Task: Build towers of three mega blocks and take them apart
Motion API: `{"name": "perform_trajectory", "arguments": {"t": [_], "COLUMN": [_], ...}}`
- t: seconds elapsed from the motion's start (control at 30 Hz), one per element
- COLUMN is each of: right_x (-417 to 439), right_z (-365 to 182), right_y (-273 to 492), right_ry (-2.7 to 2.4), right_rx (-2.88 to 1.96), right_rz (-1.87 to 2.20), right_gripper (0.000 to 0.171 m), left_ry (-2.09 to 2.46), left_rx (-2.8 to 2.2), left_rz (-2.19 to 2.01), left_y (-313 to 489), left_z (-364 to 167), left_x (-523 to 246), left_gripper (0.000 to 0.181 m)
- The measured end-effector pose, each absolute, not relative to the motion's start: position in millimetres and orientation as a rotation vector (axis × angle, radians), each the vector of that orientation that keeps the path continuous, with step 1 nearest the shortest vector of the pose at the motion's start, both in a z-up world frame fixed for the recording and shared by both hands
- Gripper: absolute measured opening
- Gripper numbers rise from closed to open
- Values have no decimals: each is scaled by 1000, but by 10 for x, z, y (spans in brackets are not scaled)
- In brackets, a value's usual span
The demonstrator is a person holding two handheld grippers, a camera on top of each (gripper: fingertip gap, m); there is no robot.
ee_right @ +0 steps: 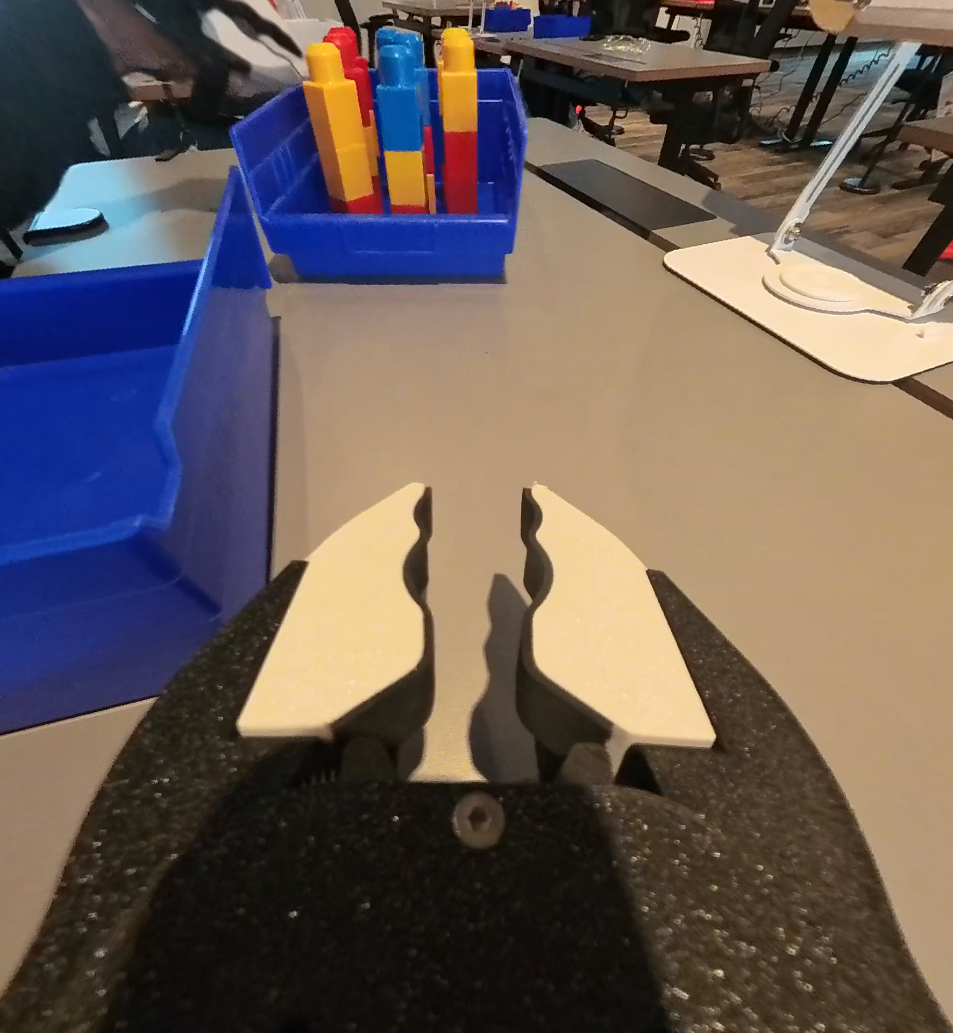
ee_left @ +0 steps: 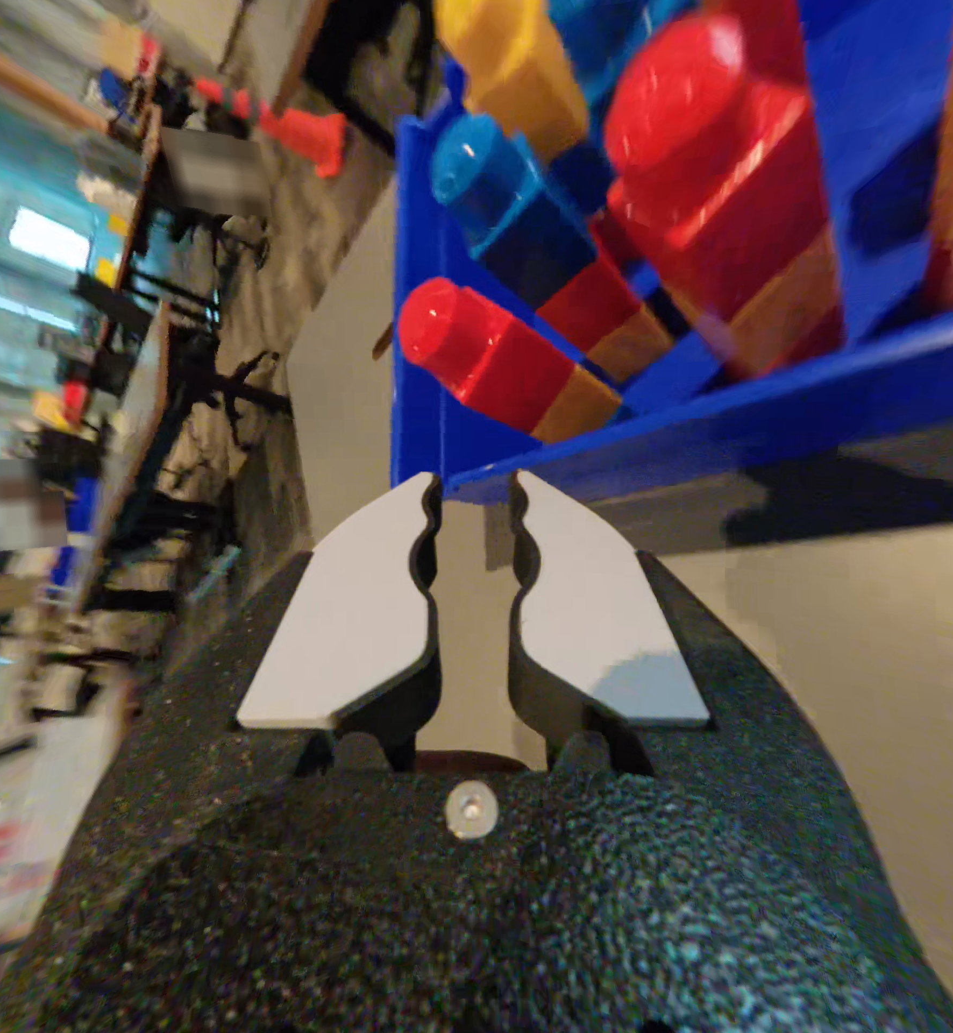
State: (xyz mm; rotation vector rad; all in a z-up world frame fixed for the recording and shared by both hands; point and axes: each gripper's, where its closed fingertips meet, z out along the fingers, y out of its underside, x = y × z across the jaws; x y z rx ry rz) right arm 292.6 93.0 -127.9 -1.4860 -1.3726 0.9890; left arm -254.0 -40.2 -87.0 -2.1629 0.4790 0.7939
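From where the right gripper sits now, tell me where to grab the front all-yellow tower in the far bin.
Take the yellow tower by its upper block, the part above the blue bin's rim, coming down from above or from the front left. It stands upright at the cluster's left front edge, so that side looks free; the blue-and-yellow tower crowds its right. The right gripper is open and empty.

Grey table (ee_right: 603, 425) bears two blue bins (ee_right: 385, 240) and a white lamp base (ee_right: 832, 313).

Soft, even indoor light. My left view is tilted and motion-blurred, with glare on the red blocks (ee_left: 714, 184). My right view is sharp; my right tool (ee_right: 475, 494) shadows the tabletop (ee_right: 603, 425); edges bow.
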Motion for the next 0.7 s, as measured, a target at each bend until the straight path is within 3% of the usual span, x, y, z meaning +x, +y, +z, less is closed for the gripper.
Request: {"name": "perform_trajectory", "arguments": {"t": [0.03,0.2,0.43,0.7], "right_x": [2924,2914,2915,2902], "right_z": [-1281,-1306,-1301,-1335], "right_y": [926,925,926,896], "right_ry": [-1376,-1388,-1383,-1416], "right_rx": [-1485,-1499,-1499,-1494], "right_rz": [987,979,985,956], "right_gripper": [29,28,28,28], "left_ry": [355,-82,-227,-243], "left_rx": [-2117,-1750,-1747,-1767], "left_rz": [697,43,347,479], "left_y": [-429,-596,-542,-519], "left_z": [-808,-516,-850,-980], "left_x": [-2411,-1154,-649,-785], "left_gripper": [32,65,91,92]}}
